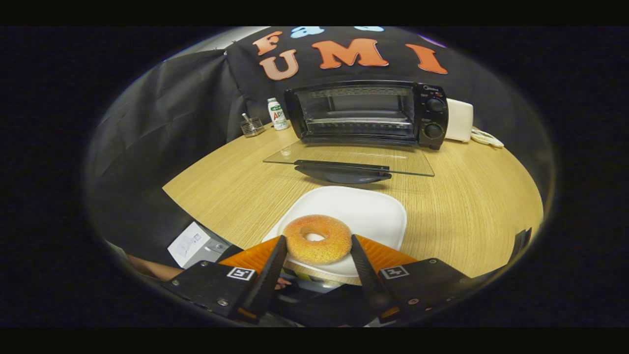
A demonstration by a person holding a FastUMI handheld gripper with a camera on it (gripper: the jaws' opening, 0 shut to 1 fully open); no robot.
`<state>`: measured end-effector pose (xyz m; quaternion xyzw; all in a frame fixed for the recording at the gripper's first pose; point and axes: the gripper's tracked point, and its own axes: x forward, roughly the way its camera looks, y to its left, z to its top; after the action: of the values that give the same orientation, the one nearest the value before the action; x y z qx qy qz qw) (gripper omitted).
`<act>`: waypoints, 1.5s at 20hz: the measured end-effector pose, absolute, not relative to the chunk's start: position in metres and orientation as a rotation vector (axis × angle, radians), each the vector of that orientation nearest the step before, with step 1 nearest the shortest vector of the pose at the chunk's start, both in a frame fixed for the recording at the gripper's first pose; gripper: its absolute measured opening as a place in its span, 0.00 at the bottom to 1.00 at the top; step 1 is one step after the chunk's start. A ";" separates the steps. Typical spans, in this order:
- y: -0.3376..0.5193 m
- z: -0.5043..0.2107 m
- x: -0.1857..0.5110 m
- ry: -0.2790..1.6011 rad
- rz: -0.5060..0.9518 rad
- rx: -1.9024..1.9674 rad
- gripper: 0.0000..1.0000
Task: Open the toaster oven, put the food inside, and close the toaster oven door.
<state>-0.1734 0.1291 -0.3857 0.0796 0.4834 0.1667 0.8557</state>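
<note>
Gripper view: the tongs (317,244) pinch a sugared doughnut (317,238) from both sides, above the near edge of a white plate (366,211) on the wooden worktop (471,216). Beyond the plate, the toaster oven (366,114) stands with its glass door (349,160) folded down flat. A small bottle (278,114) stands just beside the oven.

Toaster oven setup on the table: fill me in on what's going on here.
A person's handheld tongs are shut on a sugared doughnut, one finger against each side, over a white plate on the wooden table. Beyond the plate, the toaster oven already stands open, its glass door folded down flat toward the plate. The doughnut is not yet inside, and the door is not yet closed.
</note>
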 end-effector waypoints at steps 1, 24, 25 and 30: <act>0.129 -0.382 -0.168 0.999 0.340 0.188 0.71; 0.149 -0.322 0.049 0.678 0.251 0.989 0.66; 0.147 -0.328 0.058 0.684 0.236 0.996 0.66; 0.142 -0.333 0.106 0.655 0.188 0.970 0.66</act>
<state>0.1063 0.1423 -0.3331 0.4570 0.3089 0.0887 0.8294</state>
